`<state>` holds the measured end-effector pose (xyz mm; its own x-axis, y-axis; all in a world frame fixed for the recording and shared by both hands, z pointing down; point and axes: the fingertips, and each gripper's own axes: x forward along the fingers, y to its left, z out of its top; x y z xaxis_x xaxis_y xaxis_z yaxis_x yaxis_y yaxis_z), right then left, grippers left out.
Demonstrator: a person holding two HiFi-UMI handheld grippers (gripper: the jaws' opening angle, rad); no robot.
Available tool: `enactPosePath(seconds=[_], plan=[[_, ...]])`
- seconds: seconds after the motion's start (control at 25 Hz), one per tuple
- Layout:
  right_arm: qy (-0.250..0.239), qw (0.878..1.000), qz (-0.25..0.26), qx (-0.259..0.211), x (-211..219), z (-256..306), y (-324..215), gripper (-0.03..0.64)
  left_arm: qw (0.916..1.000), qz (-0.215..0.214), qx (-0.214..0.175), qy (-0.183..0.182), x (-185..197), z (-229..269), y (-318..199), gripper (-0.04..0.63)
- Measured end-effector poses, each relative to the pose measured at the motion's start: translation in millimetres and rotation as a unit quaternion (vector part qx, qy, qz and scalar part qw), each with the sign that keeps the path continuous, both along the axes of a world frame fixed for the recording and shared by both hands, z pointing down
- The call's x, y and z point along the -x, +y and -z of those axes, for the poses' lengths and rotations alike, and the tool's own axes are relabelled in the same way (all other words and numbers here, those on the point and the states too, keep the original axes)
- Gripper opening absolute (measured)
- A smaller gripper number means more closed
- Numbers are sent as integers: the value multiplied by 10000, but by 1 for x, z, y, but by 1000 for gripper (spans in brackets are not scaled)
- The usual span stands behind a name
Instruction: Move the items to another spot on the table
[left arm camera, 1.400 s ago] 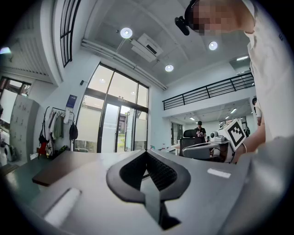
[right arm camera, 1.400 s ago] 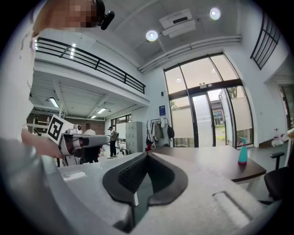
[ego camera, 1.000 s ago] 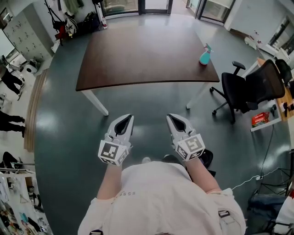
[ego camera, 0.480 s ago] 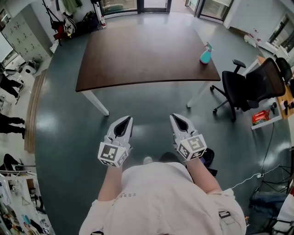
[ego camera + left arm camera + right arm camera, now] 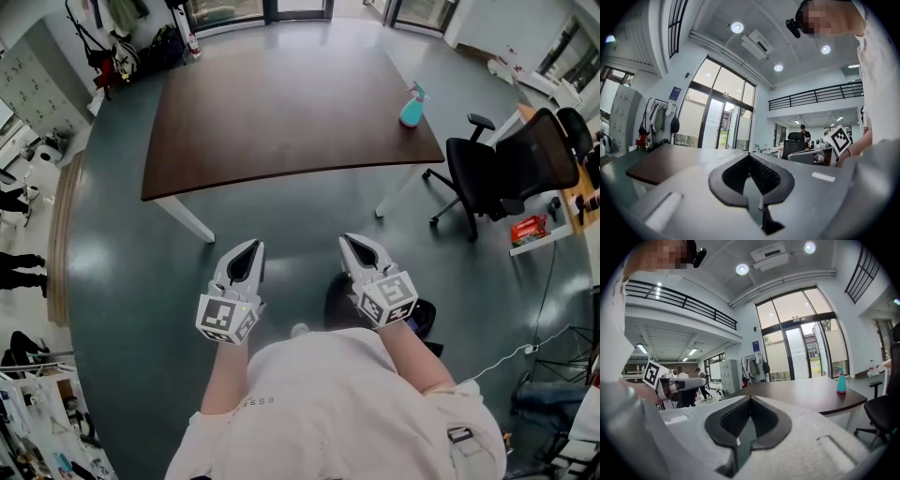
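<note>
A teal spray bottle point(image 5: 411, 106) stands upright near the far right corner of the dark brown table point(image 5: 281, 112); nothing else is visible on the table top. I stand on the floor short of the table's near edge. My left gripper point(image 5: 251, 246) and right gripper point(image 5: 349, 240) are held side by side in front of the person's body, well apart from the table. Both are shut with nothing between the jaws. The right gripper point(image 5: 750, 398) points at the table point(image 5: 806, 397), with the bottle point(image 5: 839, 380) at the right. The left gripper point(image 5: 749, 155) also looks over the table point(image 5: 670, 159).
A black office chair point(image 5: 511, 178) stands right of the table's near right corner. Behind it a side desk carries a red box point(image 5: 528, 232). Lockers and hanging bags line the far left wall. White table legs point(image 5: 183, 220) stand between me and the table top.
Both grippers stay shut and keep nearly the same place in front of the body. The table and chair have shifted slightly left in the head view.
</note>
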<state>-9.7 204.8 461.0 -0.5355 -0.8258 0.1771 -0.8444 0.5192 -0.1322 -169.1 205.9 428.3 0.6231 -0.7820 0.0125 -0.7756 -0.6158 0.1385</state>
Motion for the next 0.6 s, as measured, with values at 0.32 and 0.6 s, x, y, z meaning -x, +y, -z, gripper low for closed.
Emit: enactPosePath(seconds=[0.32,0.6], plan=[[-101,9998,89,154,-33,-11,-74,-14,9997,184,141,-59,-28,-6,-72,9],[-44,9997,-140,203,-118,-16,-178,-14,9997,-77,-1,-249,-112,0,-176,8]])
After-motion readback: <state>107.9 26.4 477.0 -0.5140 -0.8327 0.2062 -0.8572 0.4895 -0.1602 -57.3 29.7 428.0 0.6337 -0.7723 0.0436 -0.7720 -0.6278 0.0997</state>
